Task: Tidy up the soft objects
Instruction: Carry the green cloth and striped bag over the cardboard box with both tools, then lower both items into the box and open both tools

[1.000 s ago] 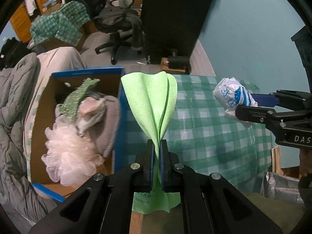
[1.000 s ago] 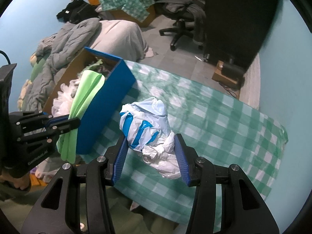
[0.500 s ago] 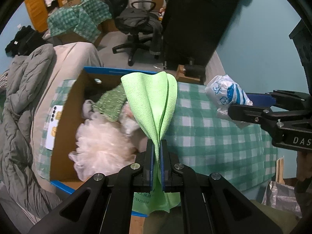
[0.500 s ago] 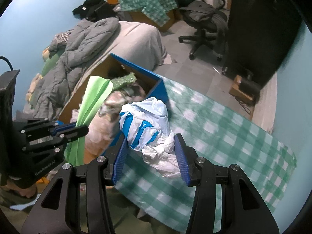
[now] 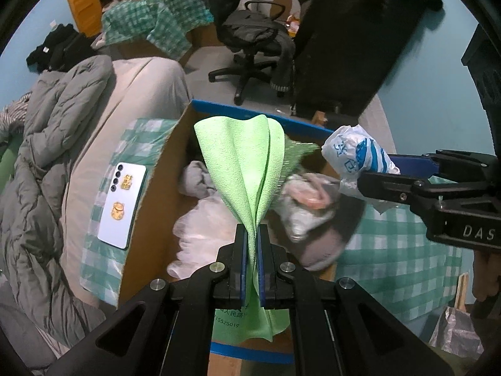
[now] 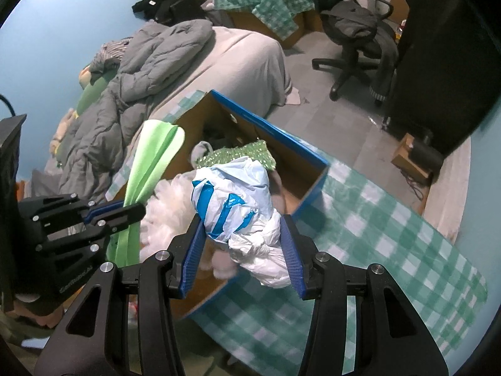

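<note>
My left gripper (image 5: pixel 251 235) is shut on a light green cloth (image 5: pixel 244 169), held upright above the open blue-edged cardboard box (image 5: pixel 250 112). The cloth also shows in the right wrist view (image 6: pixel 150 163), with the left gripper (image 6: pixel 125 211) at the box's left side. My right gripper (image 6: pixel 241 244) is shut on a crumpled white and blue plastic bag (image 6: pixel 238 200), held above the box's near right part. The bag shows in the left wrist view (image 5: pixel 357 156). The box (image 6: pixel 281 134) holds a pale pink mesh puff (image 6: pixel 169 213), grey fabric and a green sequined piece (image 6: pixel 238 156).
The box stands on a green checked tablecloth (image 6: pixel 375 225). A white phone (image 5: pixel 123 206) lies left of the box. A bed with a grey quilt (image 6: pixel 150 62) lies beyond. An office chair (image 5: pixel 253 37) and a black cabinet (image 5: pixel 360 31) stand behind.
Both grippers have moved left from over the tablecloth to above the box, still holding the cloth and the bag. The phone has come into view.
</note>
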Demonstrator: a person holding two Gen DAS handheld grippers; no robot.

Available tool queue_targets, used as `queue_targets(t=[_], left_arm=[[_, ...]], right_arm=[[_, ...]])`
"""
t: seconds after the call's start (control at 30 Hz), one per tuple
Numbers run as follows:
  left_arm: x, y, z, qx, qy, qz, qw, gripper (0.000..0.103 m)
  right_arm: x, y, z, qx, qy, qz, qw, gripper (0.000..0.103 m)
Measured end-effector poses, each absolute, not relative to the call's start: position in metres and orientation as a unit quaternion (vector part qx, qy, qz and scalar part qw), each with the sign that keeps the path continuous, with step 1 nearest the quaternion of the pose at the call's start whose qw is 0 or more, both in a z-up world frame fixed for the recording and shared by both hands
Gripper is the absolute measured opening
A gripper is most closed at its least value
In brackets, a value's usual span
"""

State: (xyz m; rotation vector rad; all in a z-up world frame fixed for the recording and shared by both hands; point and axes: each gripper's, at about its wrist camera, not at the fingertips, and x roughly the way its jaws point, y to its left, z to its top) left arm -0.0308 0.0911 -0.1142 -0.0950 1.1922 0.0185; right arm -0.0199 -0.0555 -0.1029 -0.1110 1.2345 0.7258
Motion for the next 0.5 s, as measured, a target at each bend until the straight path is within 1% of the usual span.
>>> queue_targets(t=[0.5], left_arm=[[-0.015,0.125,-0.163,-0.066,0.599,-0.002,0.798,0.006]], right_arm=[[-0.010,-0.005,-0.153,-0.039,0.608,0.331,0.721,0.047]])
